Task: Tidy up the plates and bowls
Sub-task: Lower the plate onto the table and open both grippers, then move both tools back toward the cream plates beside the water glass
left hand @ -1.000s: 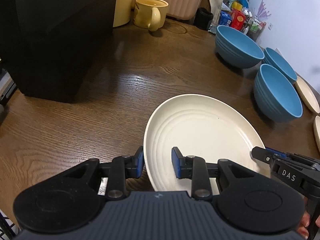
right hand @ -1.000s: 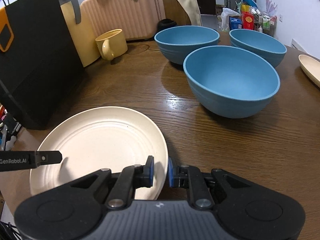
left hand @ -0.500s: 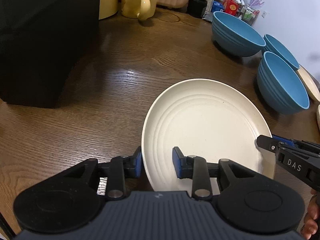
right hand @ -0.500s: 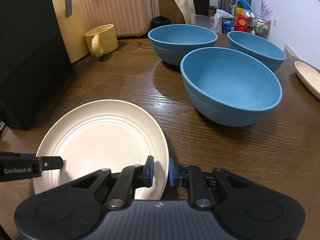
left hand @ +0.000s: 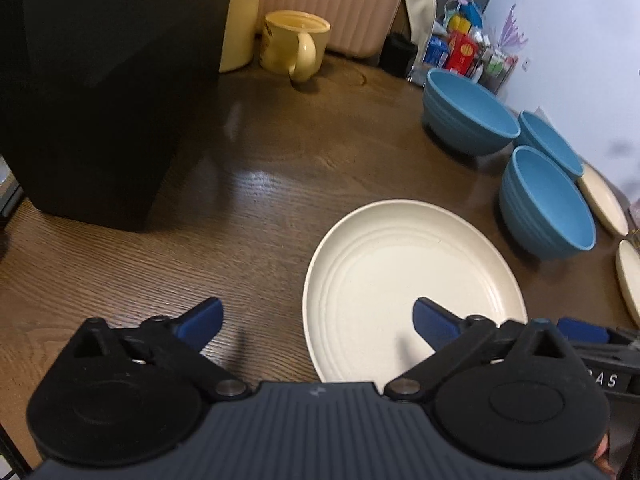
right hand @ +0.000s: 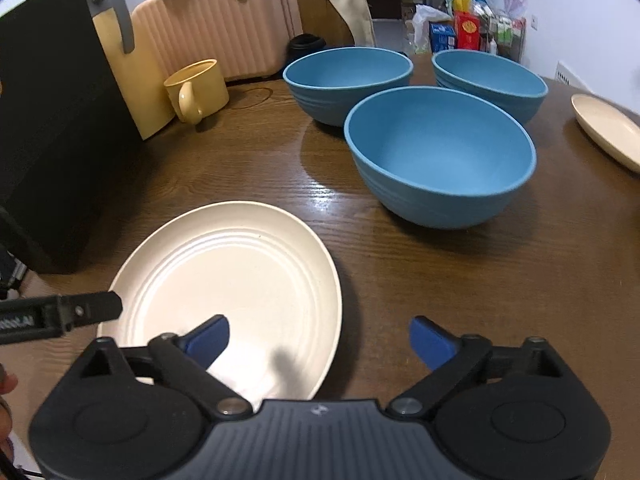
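Observation:
A cream ribbed plate (left hand: 408, 280) (right hand: 232, 276) lies flat on the wooden table (left hand: 280, 168). My left gripper (left hand: 316, 312) straddles the plate's left rim, its jaws opening wide, pads clear of it. My right gripper (right hand: 320, 330) straddles the right rim, jaws also opening, touching nothing. Three blue bowls stand beyond the plate: the nearest bowl (right hand: 440, 160) (left hand: 548, 204), a far left bowl (right hand: 348, 80) and a far right bowl (right hand: 488, 80). A second cream plate (right hand: 608, 128) lies at the far right.
A tall black box (left hand: 100, 80) stands at the left. A yellow mug (right hand: 196, 88) and a yellow jug (right hand: 132, 80) sit at the back, before a pink suitcase (right hand: 224, 20). Another plate's edge (left hand: 628, 276) shows at the right.
Both grippers were shut on the plate's opposite rims; both have now let go and their jaws have swung wide. The plate rests on the table.

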{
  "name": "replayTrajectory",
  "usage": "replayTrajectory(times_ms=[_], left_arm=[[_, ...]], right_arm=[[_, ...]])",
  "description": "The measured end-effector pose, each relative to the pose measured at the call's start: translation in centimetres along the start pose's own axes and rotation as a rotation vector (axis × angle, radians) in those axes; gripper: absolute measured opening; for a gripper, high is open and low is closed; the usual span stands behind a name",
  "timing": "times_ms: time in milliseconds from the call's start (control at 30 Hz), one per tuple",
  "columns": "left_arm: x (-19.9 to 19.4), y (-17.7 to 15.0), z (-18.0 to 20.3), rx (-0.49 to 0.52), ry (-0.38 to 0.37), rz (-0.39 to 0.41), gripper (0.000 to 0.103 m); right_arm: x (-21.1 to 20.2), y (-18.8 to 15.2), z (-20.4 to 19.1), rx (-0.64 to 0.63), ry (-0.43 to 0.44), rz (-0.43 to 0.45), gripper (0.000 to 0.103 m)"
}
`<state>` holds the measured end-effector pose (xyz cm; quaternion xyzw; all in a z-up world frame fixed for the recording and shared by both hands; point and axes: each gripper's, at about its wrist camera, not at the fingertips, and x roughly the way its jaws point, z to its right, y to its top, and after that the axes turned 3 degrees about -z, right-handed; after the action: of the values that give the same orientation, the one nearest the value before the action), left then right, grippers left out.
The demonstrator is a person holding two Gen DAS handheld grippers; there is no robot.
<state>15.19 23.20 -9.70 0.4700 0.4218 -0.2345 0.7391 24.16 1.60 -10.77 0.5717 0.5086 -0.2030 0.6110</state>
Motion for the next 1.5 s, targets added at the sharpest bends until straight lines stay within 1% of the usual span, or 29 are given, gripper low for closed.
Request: replayTrajectory(times_ms=[67,167,367,500,633,767,1133,1367,1500], left_arm=[[-0.8,-0.2,0.2,0.010,0.008,0.017,0.103],[-1.9,-0.7,0.6,0.032,-0.002,0.049,0.103],[-3.5,-1.4,1.2,0.077,-0.038,0.068,0.103],[-3.5,-1.4,1.9,0.101,-0.057,0.057,0.103],[-3.3,-1.4,3.2,0.147,-0.071,0.036,0.103],[-3.3,-1.4,4.5,0.193,-0.081,0.033,0.103],[-2.8,-1.0,6.7,0.269,-0.100,0.023,0.103],[-2.6,-1.1,8.1,0.291,-0.115,0.015,0.103],[-2.6,-1.1,8.9,0.288,-0.111,0.014,0.103]], right_arm=[[-0.8,-0.4,0.1,0.017,-0.005,0.002,0.103],[-2.2,-1.3,0.4,0.051,-0.014,0.008,0.103],[-4.8,-3.2,1.3,0.095,-0.045,0.031,0.103],[-6.1,-3.9,2.4,0.138,-0.085,0.056,0.103],[-6.8,-4.4,3.4,0.179,-0.107,0.077,0.103],[-7.3,-4.8,4.0,0.199,-0.145,0.090,0.103],[-7.9,-6.0,6.5,0.297,-0.169,0.108,0.103],[-8.7,-6.8,7.7,0.321,-0.191,0.115,0.103],[-9.1,-6.8,8.5,0.329,-0.200,0.115,0.103]])
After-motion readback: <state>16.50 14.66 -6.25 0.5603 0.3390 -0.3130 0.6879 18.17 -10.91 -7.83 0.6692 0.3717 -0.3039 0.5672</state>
